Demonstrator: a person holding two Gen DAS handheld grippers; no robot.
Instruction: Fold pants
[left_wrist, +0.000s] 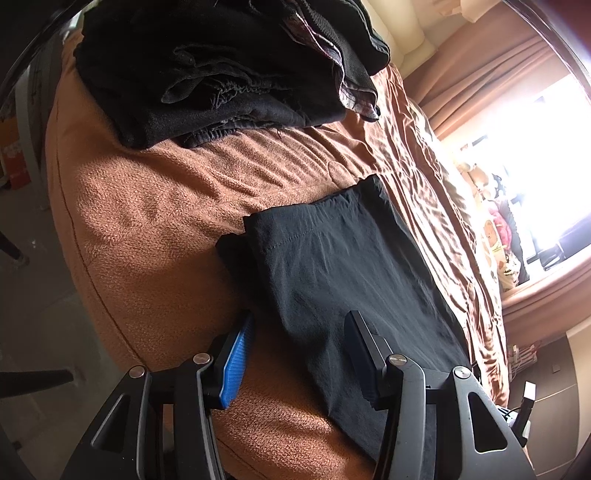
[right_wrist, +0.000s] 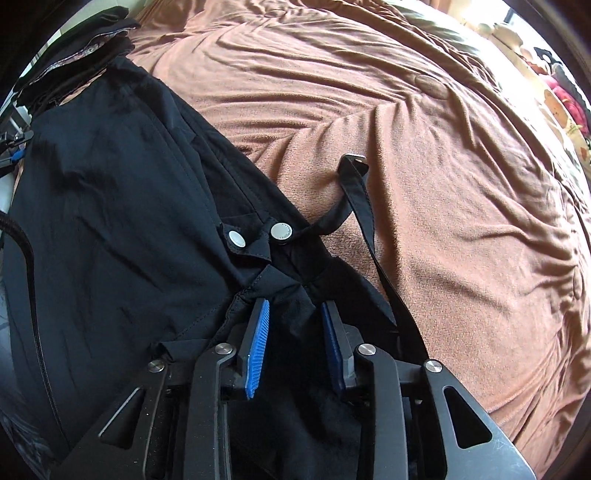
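Observation:
Black pants (left_wrist: 332, 266) lie flat on the brown bed cover (left_wrist: 147, 221), hem end toward the far side in the left wrist view. My left gripper (left_wrist: 299, 332) hovers open at the near edge of that leg, one blue pad (left_wrist: 236, 362) off the cloth and the other finger over it. In the right wrist view the waist end of the pants (right_wrist: 110, 203) shows two silver snaps (right_wrist: 236, 238) and a loose black strap (right_wrist: 354, 192). My right gripper (right_wrist: 293, 306) points steeply down, with bunched waist fabric pinched between its blue pads (right_wrist: 258, 339).
A pile of dark folded clothes (left_wrist: 221, 66) sits at the far end of the bed (right_wrist: 443, 184). A bright window (left_wrist: 535, 147) with brown curtains (left_wrist: 480, 66) and soft toys (left_wrist: 495, 229) lies beyond the bed. Floor (left_wrist: 37, 295) shows past the bed's left edge.

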